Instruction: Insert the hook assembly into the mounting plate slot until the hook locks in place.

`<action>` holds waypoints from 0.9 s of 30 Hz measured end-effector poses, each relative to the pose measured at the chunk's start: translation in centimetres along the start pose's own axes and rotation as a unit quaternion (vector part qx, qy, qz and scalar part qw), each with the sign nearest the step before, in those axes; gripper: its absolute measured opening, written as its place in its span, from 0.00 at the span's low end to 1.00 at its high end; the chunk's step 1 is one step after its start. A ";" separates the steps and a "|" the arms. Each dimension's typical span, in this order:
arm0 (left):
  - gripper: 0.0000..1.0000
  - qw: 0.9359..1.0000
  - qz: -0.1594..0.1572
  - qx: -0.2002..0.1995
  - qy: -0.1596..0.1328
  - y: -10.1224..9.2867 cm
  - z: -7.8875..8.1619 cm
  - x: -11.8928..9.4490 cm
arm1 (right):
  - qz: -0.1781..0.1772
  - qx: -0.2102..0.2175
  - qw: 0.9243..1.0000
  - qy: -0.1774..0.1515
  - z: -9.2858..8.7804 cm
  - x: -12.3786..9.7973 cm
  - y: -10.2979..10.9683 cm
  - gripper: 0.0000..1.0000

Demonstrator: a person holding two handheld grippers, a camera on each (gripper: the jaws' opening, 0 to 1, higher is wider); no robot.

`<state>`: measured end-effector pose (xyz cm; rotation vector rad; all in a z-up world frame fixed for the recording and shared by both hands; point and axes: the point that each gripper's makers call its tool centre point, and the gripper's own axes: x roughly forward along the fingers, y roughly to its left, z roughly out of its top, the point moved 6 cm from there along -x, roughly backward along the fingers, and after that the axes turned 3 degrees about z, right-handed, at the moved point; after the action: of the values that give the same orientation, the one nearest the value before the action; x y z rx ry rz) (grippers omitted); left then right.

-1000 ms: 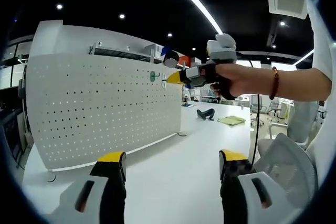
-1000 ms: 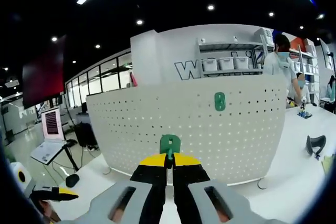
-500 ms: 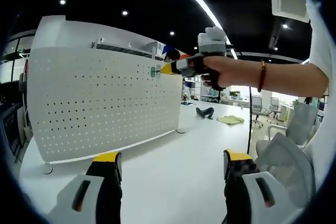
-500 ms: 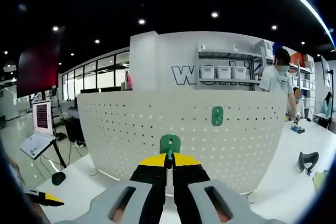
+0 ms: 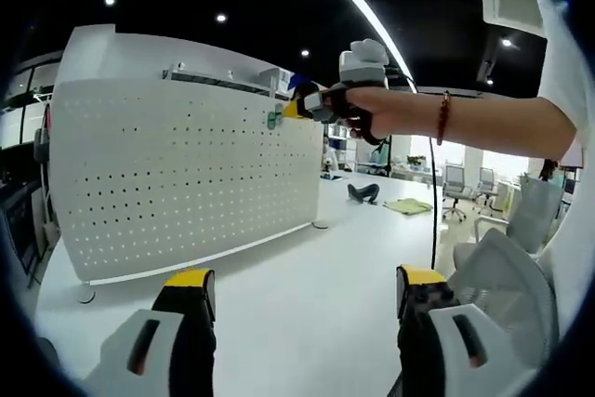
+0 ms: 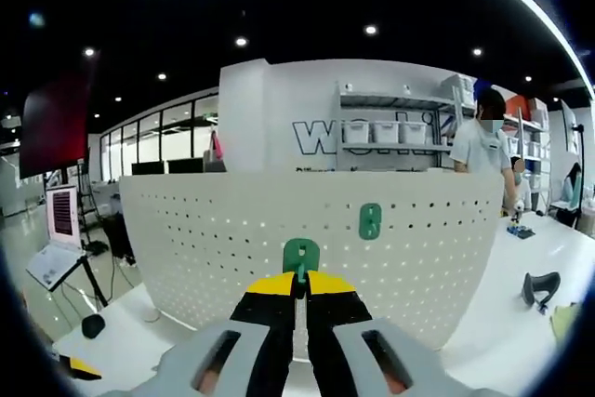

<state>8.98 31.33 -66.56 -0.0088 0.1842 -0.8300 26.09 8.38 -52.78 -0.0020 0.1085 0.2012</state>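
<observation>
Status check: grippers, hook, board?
Right gripper shut on green hook, raised before pegboard. Left gripper open, low over table. Second green hook already on board. Path clear.

Matt white perforated panel (image 6: 307,248), probably painted metal; green hook (image 6: 300,256) looks smooth plastic.

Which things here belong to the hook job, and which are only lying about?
For the job:
green hook in the right gripper
white pegboard
green mount on the pegboard

Lying about:
black object on the table
laptop
storage bins
</observation>
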 end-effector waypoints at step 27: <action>0.83 1.000 0.022 0.012 0.016 2.0 -0.2 -0.3 | -0.016 0.001 1.000 -0.011 1.7 3.9 -1.1 0.02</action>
<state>10.21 32.90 -66.82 0.0320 0.2035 -0.7879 30.35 8.07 -51.51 0.0012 0.0863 0.1692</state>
